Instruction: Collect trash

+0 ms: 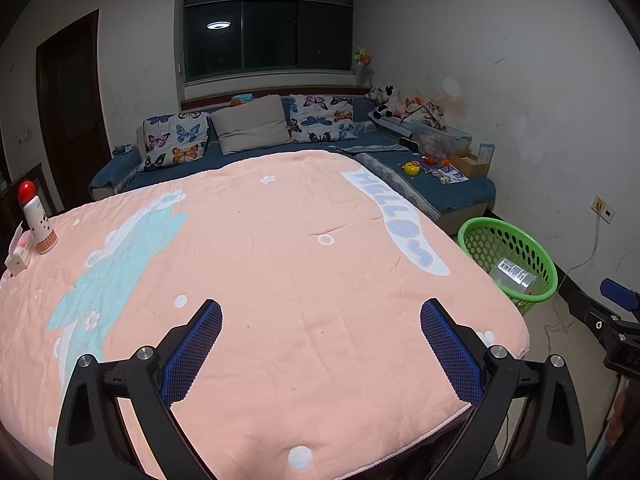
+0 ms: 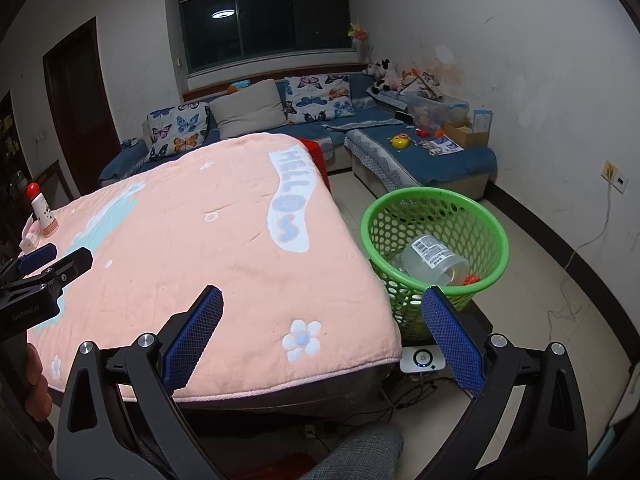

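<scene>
Left claw (image 1: 321, 320) and right claw (image 2: 322, 307) gape empty; one basket (image 2: 436, 200) holds one bottle (image 2: 434, 262).

Pink blanket (image 1: 280, 264) over the table, carrying a red-capped bottle (image 1: 37, 220) and small white box (image 1: 18, 254) at far left. Green basket (image 2: 436, 204) on the floor (image 2: 540, 280), right.

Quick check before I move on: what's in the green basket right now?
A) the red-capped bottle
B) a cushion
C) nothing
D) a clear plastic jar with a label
D: the right wrist view shows a clear plastic jar with a label lying on its side inside the green basket, beside something small and red.
</scene>
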The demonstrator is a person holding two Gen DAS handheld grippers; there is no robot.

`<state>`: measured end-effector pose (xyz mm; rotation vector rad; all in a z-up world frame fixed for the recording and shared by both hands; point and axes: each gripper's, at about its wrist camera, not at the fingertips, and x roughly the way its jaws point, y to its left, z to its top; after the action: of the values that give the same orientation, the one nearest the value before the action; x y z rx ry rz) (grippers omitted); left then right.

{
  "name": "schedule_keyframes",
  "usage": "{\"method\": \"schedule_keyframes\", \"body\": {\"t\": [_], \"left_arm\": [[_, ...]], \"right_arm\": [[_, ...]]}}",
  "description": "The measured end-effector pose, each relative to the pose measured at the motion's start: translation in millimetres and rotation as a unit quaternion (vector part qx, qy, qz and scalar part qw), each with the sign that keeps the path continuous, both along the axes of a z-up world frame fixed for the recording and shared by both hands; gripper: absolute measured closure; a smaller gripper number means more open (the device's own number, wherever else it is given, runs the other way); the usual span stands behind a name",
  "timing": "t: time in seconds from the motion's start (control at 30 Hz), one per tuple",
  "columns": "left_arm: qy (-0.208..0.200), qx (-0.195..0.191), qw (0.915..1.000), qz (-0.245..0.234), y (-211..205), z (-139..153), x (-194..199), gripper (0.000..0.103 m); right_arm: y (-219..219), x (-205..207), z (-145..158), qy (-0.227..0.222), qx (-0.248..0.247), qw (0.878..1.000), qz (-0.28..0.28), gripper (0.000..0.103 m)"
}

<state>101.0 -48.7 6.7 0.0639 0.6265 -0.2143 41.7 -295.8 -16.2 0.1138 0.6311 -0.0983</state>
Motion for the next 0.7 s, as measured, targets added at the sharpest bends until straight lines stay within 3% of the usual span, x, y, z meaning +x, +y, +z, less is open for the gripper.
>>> {"method": "schedule_keyframes", "body": {"t": [0.7], "left_arm": [[0.000, -0.001, 1.0000, 0.003, 3.6, -1.7, -0.1, 0.007]], "right_arm": [[0.6, 2.6, -1.7, 0.002, 0.001, 1.000, 0.005, 0.004]]}}
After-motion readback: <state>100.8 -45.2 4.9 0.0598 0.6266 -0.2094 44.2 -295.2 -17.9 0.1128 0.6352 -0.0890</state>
